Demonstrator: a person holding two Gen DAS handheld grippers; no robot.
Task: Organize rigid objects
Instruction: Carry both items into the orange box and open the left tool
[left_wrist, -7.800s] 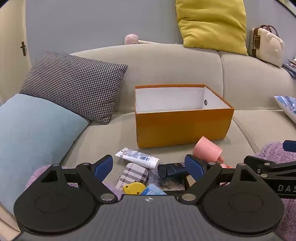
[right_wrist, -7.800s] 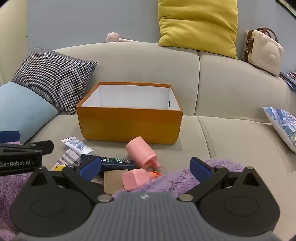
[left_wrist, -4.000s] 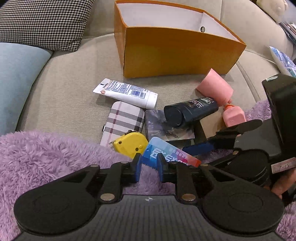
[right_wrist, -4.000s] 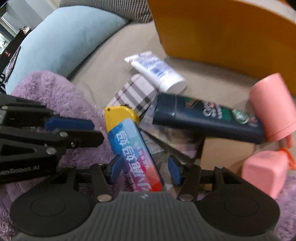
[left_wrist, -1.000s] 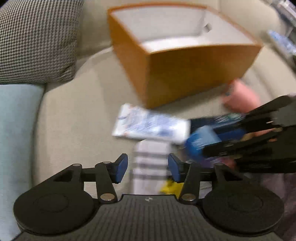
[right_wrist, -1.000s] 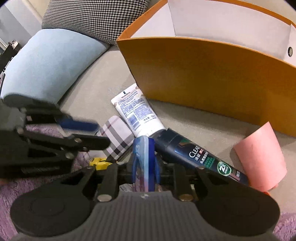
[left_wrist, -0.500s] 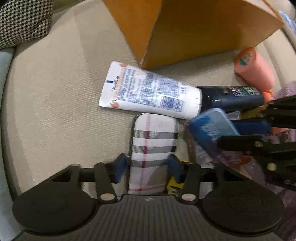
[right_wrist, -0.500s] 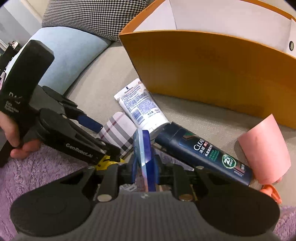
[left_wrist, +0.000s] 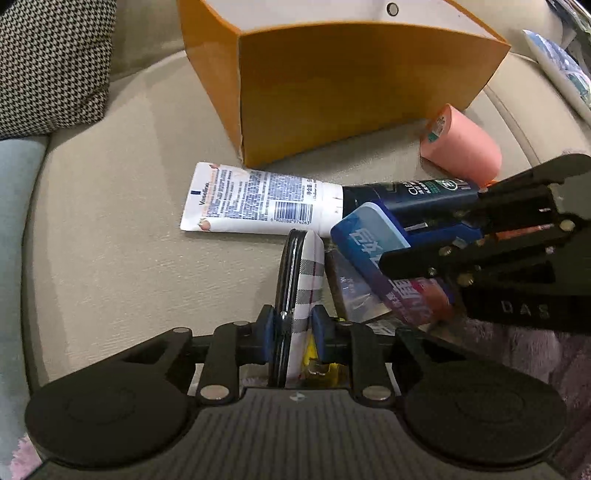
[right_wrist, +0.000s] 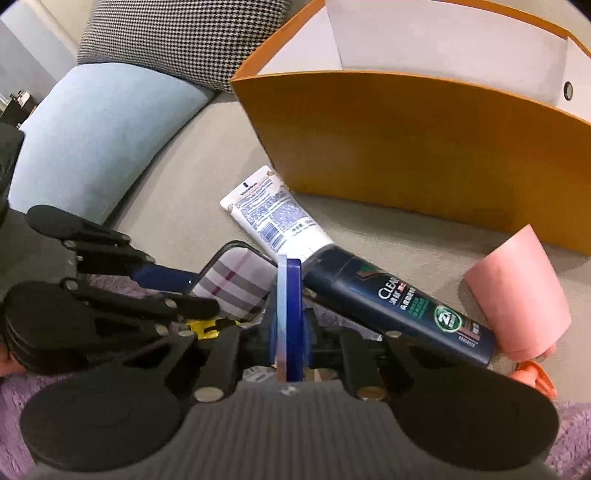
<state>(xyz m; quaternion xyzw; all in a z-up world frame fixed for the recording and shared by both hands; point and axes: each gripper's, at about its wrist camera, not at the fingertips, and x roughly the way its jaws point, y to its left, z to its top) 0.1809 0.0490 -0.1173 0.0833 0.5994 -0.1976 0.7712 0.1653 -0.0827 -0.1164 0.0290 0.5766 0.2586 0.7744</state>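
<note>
My left gripper (left_wrist: 292, 332) is shut on a plaid case (left_wrist: 308, 273), tilted on its edge; the case also shows in the right wrist view (right_wrist: 236, 291). My right gripper (right_wrist: 289, 336) is shut on a flat blue pack (right_wrist: 289, 314), held on edge; the pack also shows in the left wrist view (left_wrist: 373, 240). The open orange box (left_wrist: 332, 92) stands on the sofa behind the pile. A white Vaseline tube (left_wrist: 258, 205), a dark shampoo bottle (right_wrist: 395, 304) and a pink cup (right_wrist: 517, 291) lie before the box.
A yellow tape measure (right_wrist: 201, 325) lies under the grippers. A houndstooth cushion (left_wrist: 48, 66) and a light blue cushion (right_wrist: 99, 129) sit to the left. A purple fluffy throw (right_wrist: 569, 443) covers the sofa's front edge.
My left gripper has shut on the plaid case and tipped it up onto its edge. My right gripper still holds the blue pack, nearly unmoved.
</note>
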